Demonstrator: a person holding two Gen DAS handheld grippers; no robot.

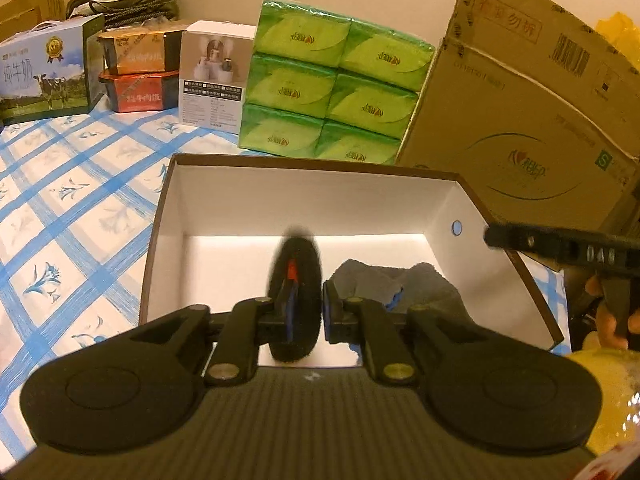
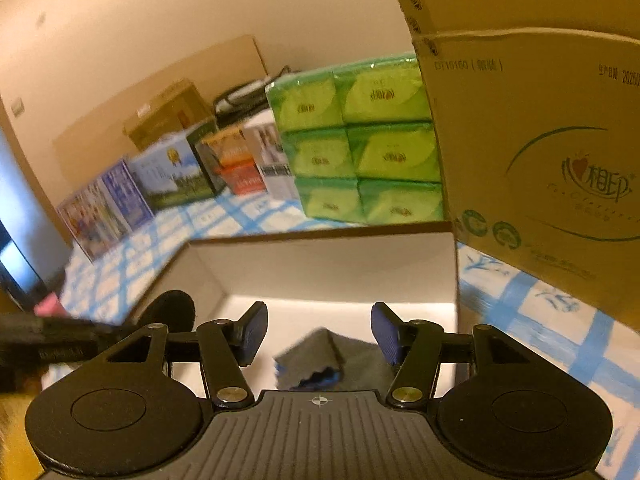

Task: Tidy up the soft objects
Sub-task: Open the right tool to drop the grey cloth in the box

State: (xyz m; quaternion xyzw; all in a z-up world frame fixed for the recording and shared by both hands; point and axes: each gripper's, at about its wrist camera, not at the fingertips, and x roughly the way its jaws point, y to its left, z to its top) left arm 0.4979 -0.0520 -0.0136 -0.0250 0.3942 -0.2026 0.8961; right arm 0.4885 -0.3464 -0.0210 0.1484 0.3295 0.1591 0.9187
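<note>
An open box point(image 1: 312, 164), white inside with a brown rim, stands on the blue-checked cloth. My left gripper point(image 1: 308, 312) hangs over its near side. A blurred black round pad point(image 1: 296, 280) fills the narrow gap between its pads and hides the left fingertip. In the box's right half a crumpled grey cloth point(image 1: 416, 284) with a blue edge lies on the floor. My right gripper point(image 2: 318, 336) stands wide open just above that grey cloth point(image 2: 320, 356), with nothing between its pads. From that side the black pad point(image 2: 172, 312) shows at the left.
Behind the box point(image 2: 320, 264) stands a stack of green tissue packs point(image 1: 332, 92). A large cardboard carton point(image 1: 520, 120) leans at the right. A white product box point(image 1: 212, 76), red and orange boxes point(image 1: 136, 76) and a milk carton point(image 1: 44, 76) line the back. A hand point(image 1: 608, 324) shows at the right edge.
</note>
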